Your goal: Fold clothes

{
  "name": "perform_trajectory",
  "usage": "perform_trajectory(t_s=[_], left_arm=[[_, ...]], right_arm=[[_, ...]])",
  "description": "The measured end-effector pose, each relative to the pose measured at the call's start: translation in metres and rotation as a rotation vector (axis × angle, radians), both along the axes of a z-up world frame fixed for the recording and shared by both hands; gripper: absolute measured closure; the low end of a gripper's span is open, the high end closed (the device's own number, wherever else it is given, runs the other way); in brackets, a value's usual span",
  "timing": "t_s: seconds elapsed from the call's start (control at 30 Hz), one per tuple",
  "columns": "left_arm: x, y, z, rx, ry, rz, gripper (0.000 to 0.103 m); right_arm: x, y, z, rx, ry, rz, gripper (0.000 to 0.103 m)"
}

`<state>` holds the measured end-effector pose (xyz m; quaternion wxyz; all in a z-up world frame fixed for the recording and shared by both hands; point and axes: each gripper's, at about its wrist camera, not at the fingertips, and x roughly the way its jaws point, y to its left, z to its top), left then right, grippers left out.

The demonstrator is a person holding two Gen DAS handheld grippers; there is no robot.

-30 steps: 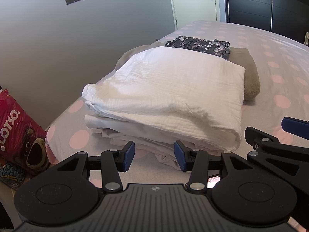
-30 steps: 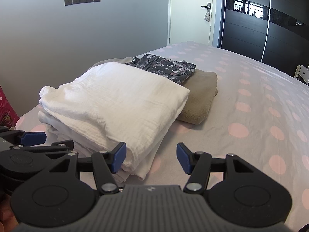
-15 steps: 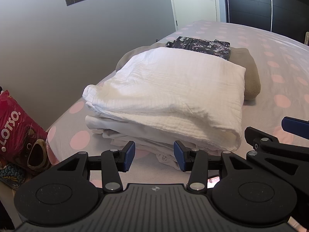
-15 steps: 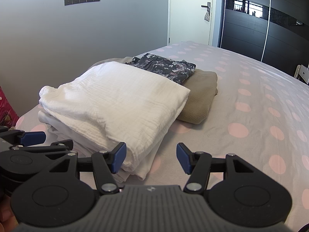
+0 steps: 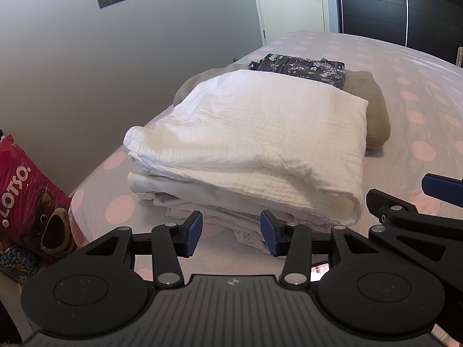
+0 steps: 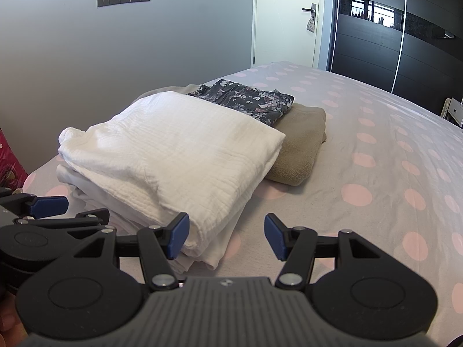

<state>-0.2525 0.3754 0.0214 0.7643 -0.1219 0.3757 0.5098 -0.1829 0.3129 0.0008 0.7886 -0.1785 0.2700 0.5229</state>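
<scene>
Nothing has moved since the earlier frames: both grippers hang in the same spots over the near edge of the bed (image 6: 376,150), and the folded clothes lie just as they did.

The left gripper (image 5: 231,232) points down at the front of the stack, its blue-padded fingers (image 5: 193,232) apart at a moderate width with nothing between them; they sit just short of the lowest folds, not touching. The right gripper (image 6: 227,235) is beside it, its fingers (image 6: 273,235) spread wider and empty, the left pad close against the near right corner of the stack, while the right pad hangs over bare sheet.

The white folded cloth (image 5: 260,138) tops a pile of pale folded garments (image 5: 185,199) near the left edge of the bed, close to the grey wall (image 5: 101,66). Behind it, touching its far edge, lies a beige folded fleece (image 6: 301,147), and on that a dark floral garment (image 6: 249,99), also folded. The bedsheet is lilac-grey with pink dots.

A red "LOTSO" bag (image 5: 26,199) stands off the left side of the bed. A white door (image 6: 285,20) and a dark wardrobe (image 6: 370,43) close the far end of the room.
</scene>
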Motion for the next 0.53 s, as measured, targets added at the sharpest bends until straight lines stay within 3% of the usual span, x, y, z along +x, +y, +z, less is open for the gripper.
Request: perform_trajectory(t_s=[0.53], left_arm=[[-0.0020,-0.0007,-0.0001,0.004,-0.009,-0.011,0.061]], right_arm=[[-0.0010,-0.0017,0.0004,0.002,0.001,0.000,0.042]])
